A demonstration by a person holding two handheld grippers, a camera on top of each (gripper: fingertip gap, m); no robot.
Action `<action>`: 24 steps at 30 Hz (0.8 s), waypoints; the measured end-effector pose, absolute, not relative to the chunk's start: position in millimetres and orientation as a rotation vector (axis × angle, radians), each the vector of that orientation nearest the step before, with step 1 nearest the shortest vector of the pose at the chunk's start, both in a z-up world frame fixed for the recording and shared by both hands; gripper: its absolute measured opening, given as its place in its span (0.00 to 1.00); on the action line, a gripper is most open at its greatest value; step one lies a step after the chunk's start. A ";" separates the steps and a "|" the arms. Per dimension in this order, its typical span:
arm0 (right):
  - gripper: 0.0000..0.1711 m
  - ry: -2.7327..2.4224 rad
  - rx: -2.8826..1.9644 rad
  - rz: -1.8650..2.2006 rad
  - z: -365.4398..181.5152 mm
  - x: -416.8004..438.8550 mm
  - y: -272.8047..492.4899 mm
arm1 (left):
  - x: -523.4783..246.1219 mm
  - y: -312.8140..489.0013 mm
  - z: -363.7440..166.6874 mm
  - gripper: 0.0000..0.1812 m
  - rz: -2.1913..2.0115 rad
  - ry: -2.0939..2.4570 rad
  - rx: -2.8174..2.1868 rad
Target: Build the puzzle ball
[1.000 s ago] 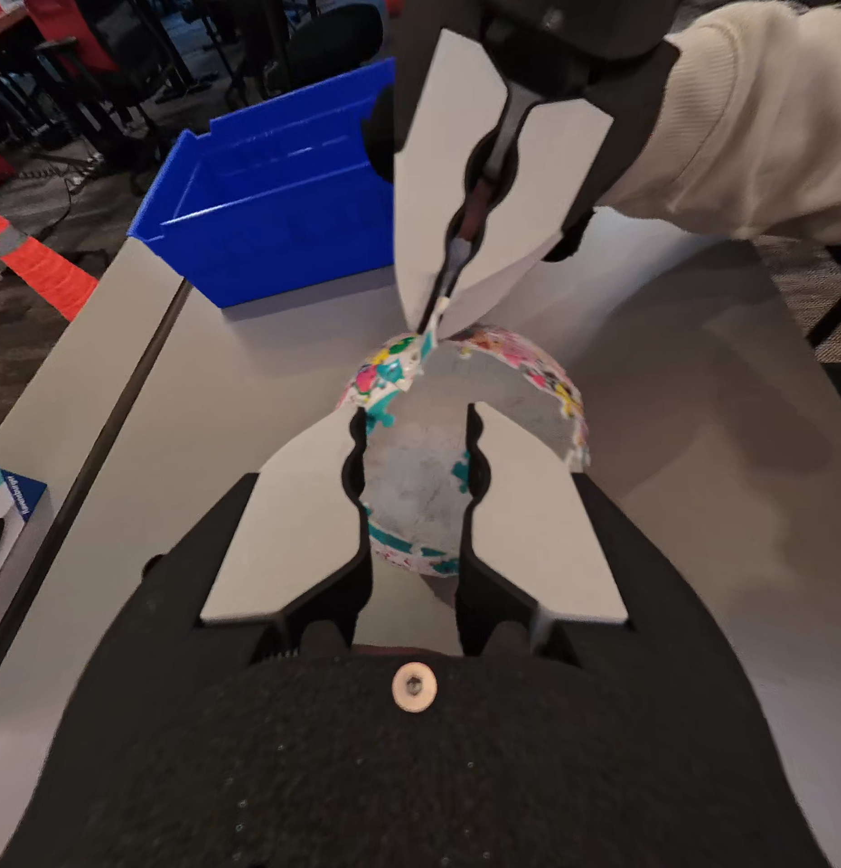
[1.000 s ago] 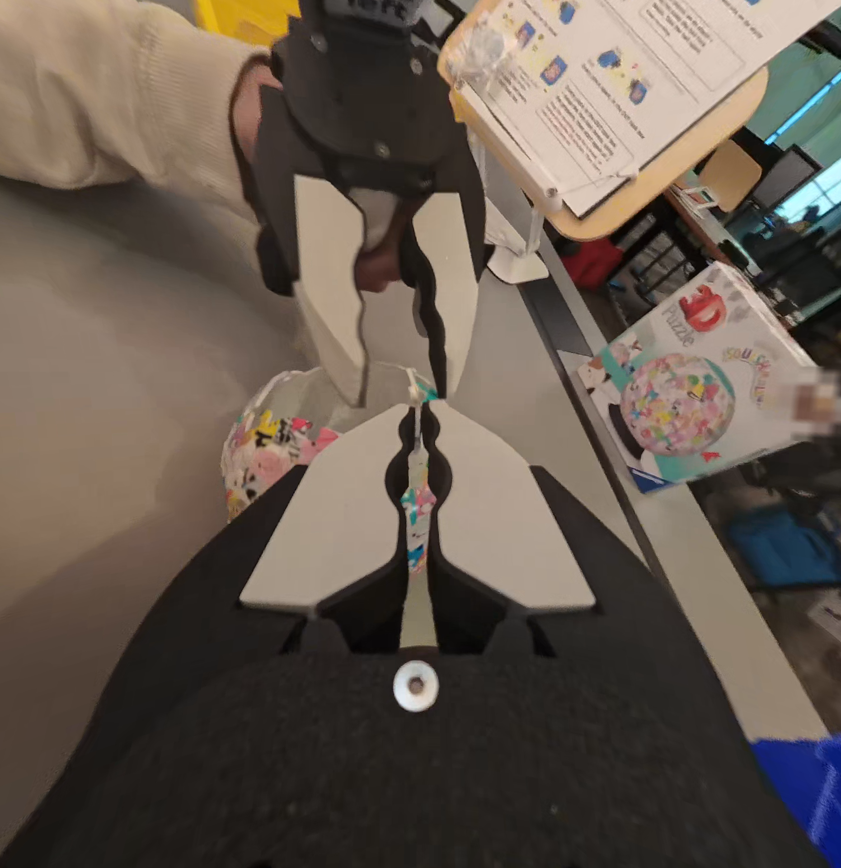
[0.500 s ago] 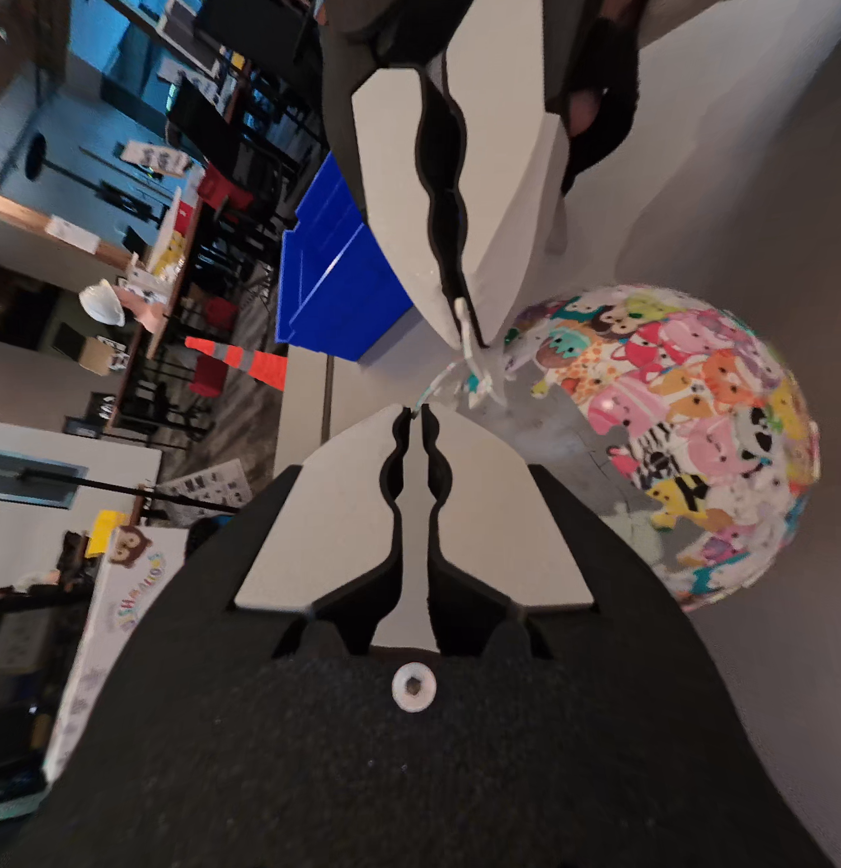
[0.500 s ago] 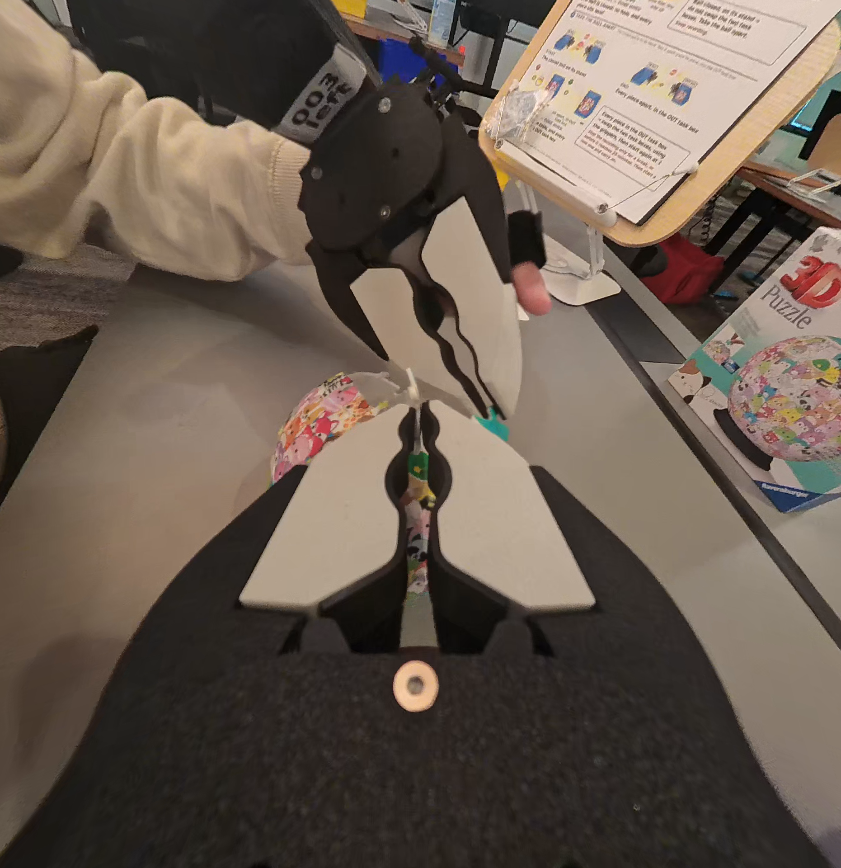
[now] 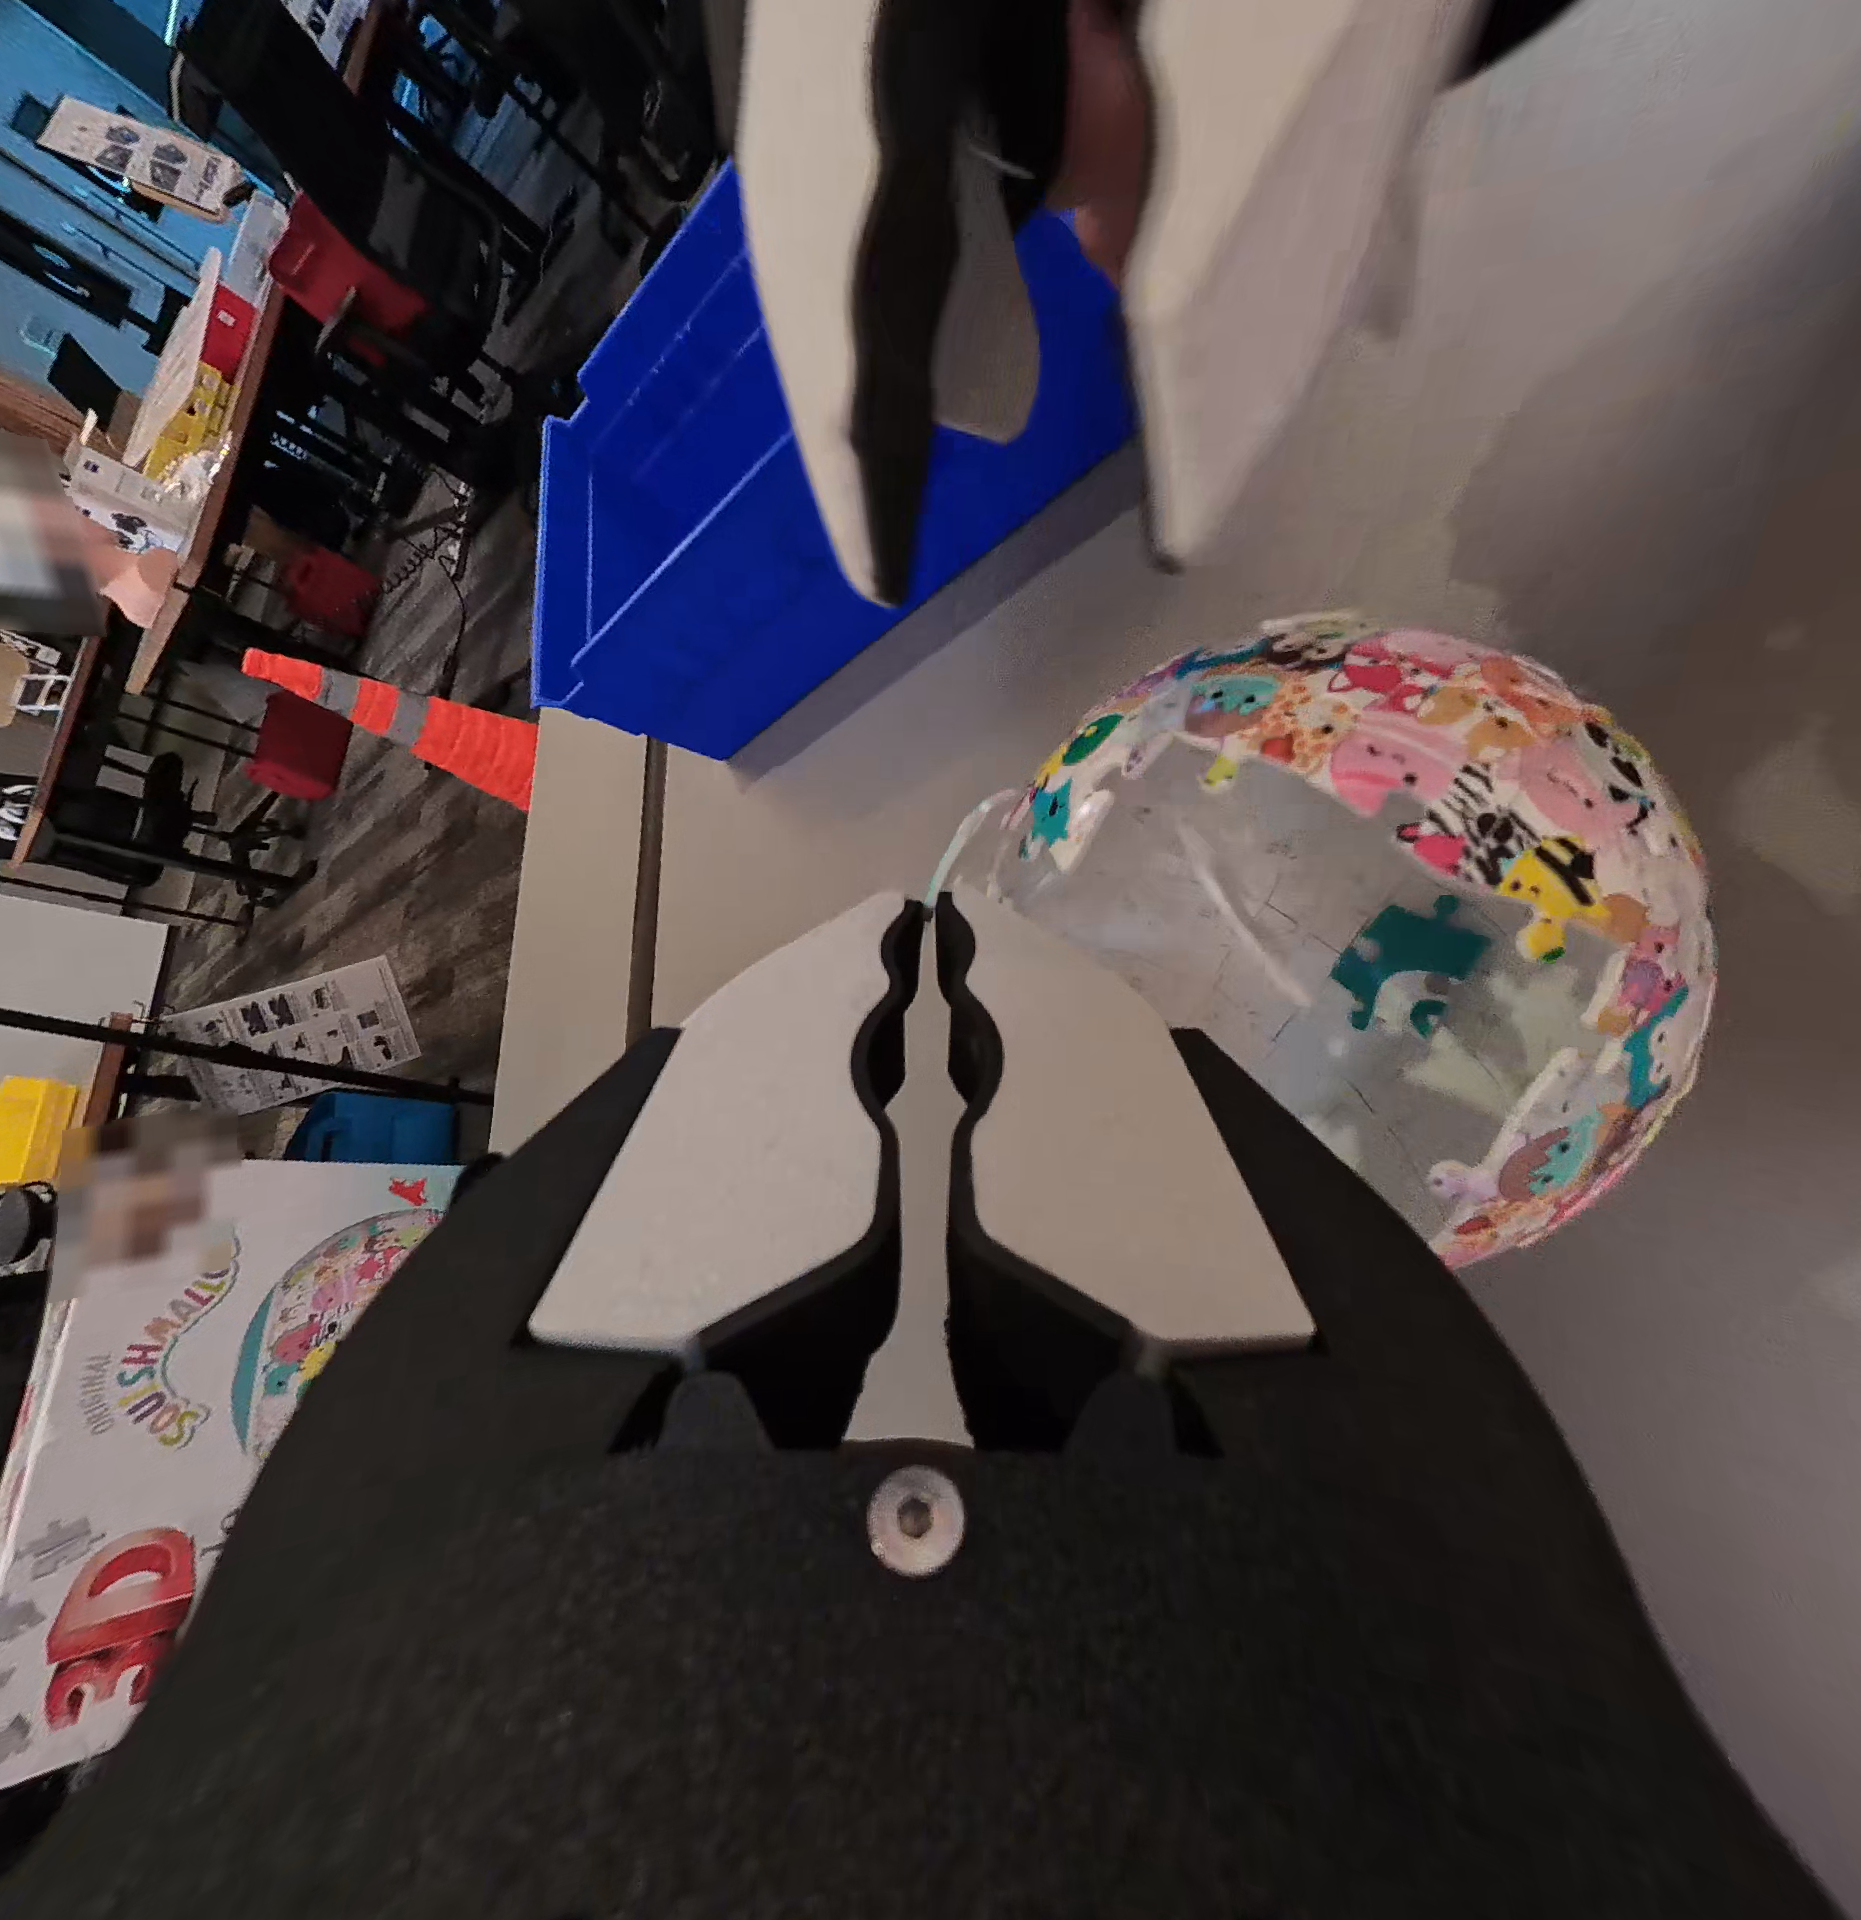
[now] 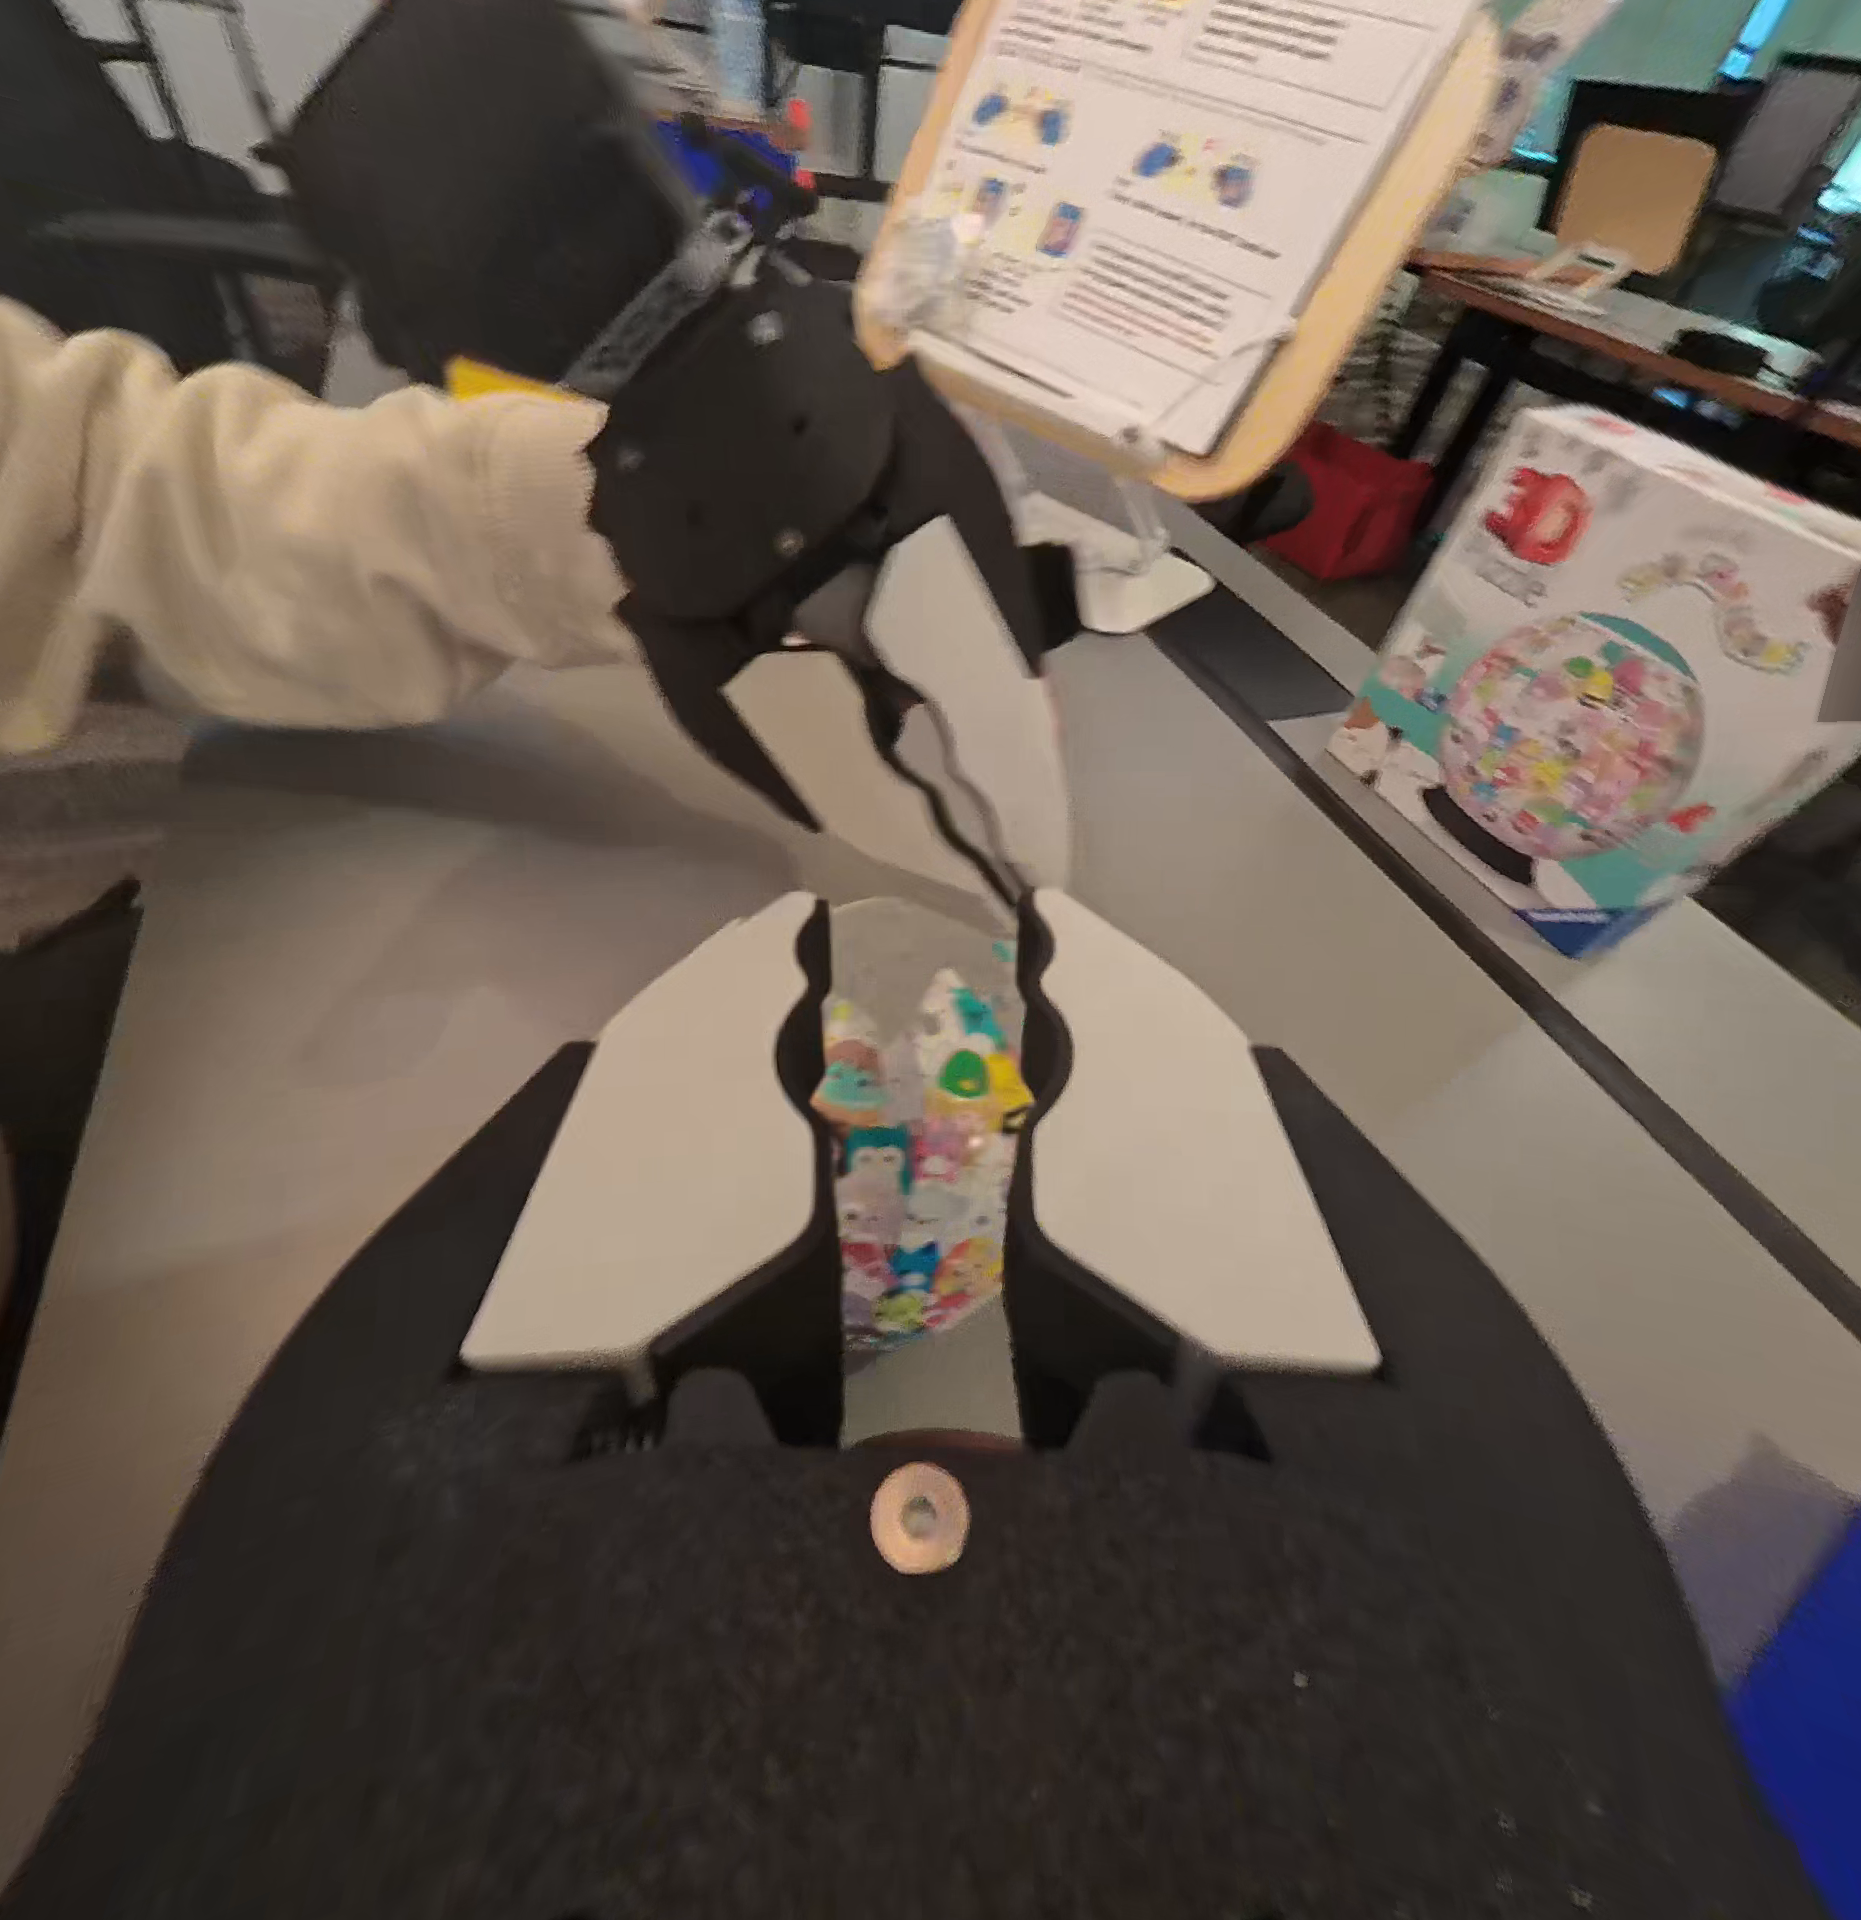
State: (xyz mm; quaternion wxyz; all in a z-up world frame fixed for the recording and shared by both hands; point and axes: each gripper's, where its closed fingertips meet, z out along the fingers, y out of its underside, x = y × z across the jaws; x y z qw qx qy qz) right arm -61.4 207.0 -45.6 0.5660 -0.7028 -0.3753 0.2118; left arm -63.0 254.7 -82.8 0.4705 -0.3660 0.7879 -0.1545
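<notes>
The left gripper [image 5: 928, 914] was shown with its two fingers pressed almost together, only a thin slit remaining between the tips; a thin pale edge of the puzzle ball [image 5: 1425, 935] was seen at the tips, apparently pinched there. The puzzle ball was a partly built shell, coloured outside and grey inside, lying on the grey table [image 5: 1632, 520] with its opening turned toward the left wrist camera. A single teal puzzle piece [image 5: 1409, 961] was seen inside the shell. The right gripper [image 6: 926, 914] was held with its fingers parted, nothing gripped between them; the ball's patterned surface [image 6: 926, 1174] was visible through the gap, below the fingers. In the left wrist view the right gripper [image 5: 1019, 561] appeared above the ball, blurred. A blue bin [image 5: 718, 499] stood on the table beyond the ball. A puzzle box [image 6: 1622, 748] was seen on the neighbouring table, near an instruction board [image 6: 1165, 208] on a stand.
</notes>
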 end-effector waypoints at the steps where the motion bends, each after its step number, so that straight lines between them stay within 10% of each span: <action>1: 0.17 -0.833 -1.680 0.474 -42.0 -54.3 214.2 | -63.6 254.3 -82.9 0.01 -0.378 1.933 -0.900; 14: 0.02 -0.866 -1.921 0.128 -88.2 -54.9 250.7 | -62.1 253.7 -79.2 0.03 -0.498 1.842 -1.074; 20: 0.01 -0.242 -1.992 0.749 -95.6 -34.5 259.7 | -93.6 227.6 -101.6 0.53 -0.800 1.740 -1.268; 24: 0.01 0.095 -1.906 1.158 -93.7 -27.5 261.7 | -97.6 214.7 -110.8 0.48 -0.828 1.723 -1.247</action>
